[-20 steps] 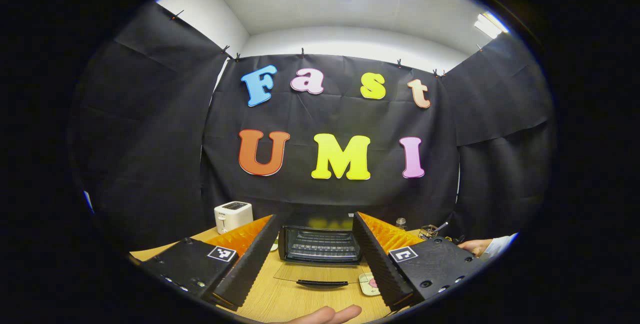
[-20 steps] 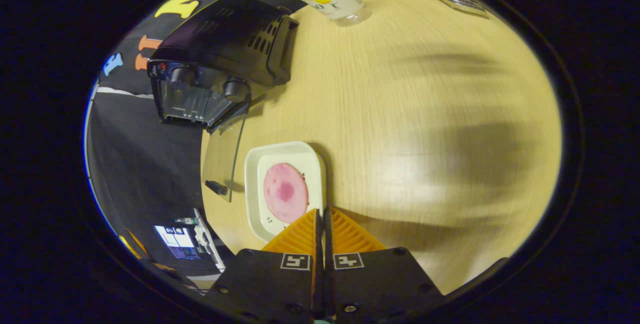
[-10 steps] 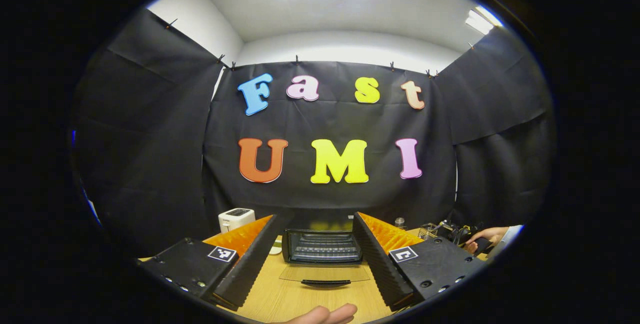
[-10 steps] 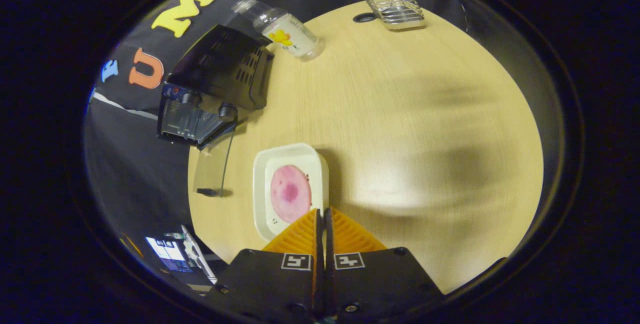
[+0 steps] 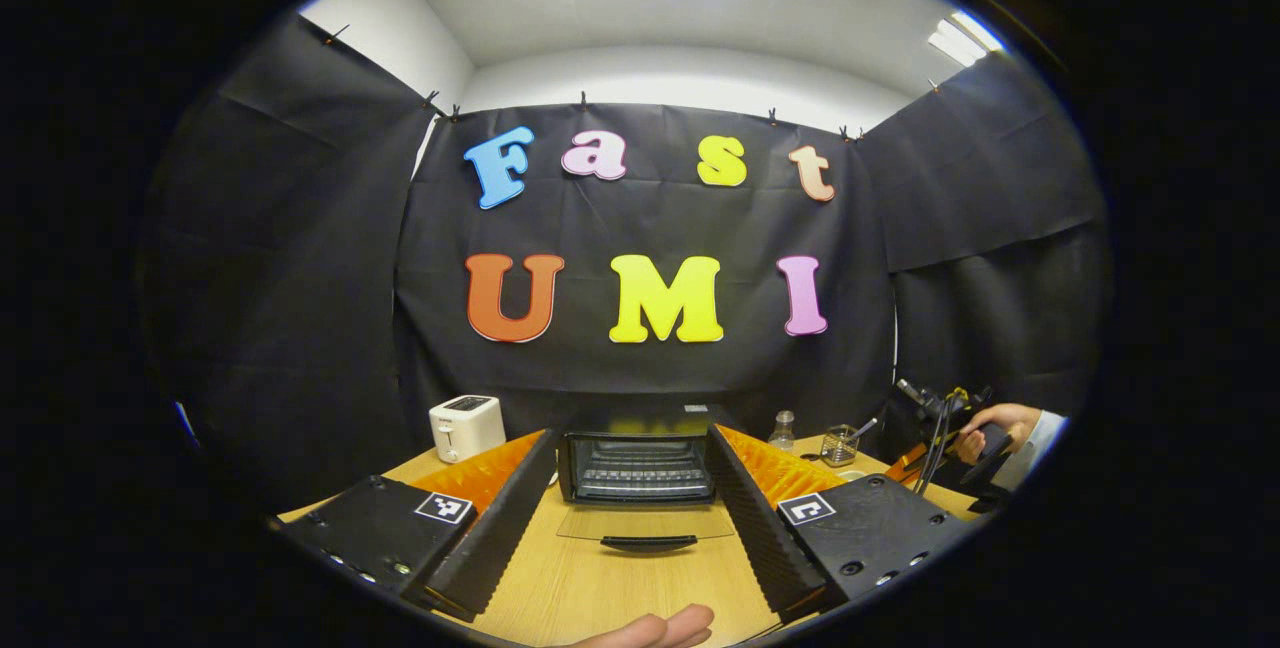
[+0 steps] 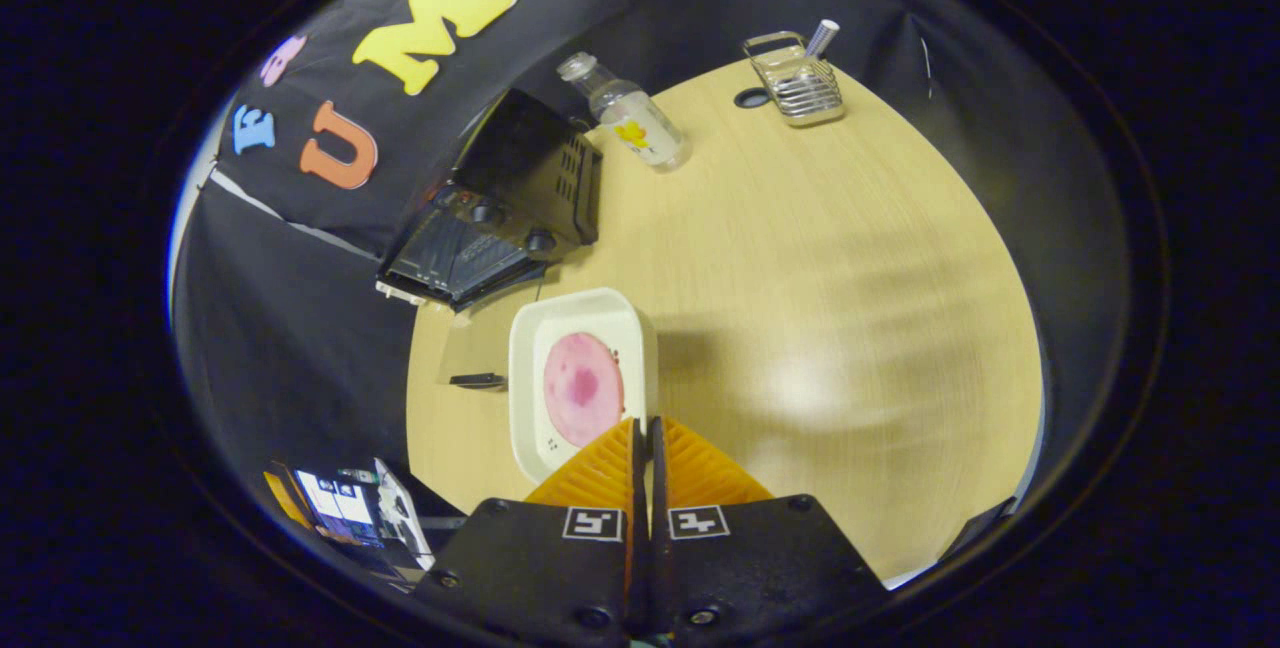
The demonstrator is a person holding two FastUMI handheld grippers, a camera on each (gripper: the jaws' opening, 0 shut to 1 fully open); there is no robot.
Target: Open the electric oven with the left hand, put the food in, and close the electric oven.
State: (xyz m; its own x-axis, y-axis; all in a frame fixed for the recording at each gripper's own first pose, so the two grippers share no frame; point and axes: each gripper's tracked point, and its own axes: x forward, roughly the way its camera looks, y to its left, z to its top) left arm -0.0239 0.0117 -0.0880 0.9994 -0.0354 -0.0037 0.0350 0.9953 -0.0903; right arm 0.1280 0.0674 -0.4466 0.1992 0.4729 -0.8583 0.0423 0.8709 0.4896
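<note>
The oven (image 5: 638, 468) stands at the far middle of the bench (image 5: 600, 593), its door (image 5: 645, 523) dropped flat toward the near side. A toaster (image 5: 466, 427) stands to its left; a bottle (image 5: 783, 431) and a wire rack (image 5: 838, 445) to its right. The tray (image 6: 578, 378) with the food (image 6: 582, 400) on it lies by the door's right side.

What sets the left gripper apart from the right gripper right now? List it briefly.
The left gripper has its jaws wide open; the right gripper has them shut on the rim of the plate. The left gripper points level at the open oven; the right gripper looks down on the table. Both carry square black-and-white markers.
</note>
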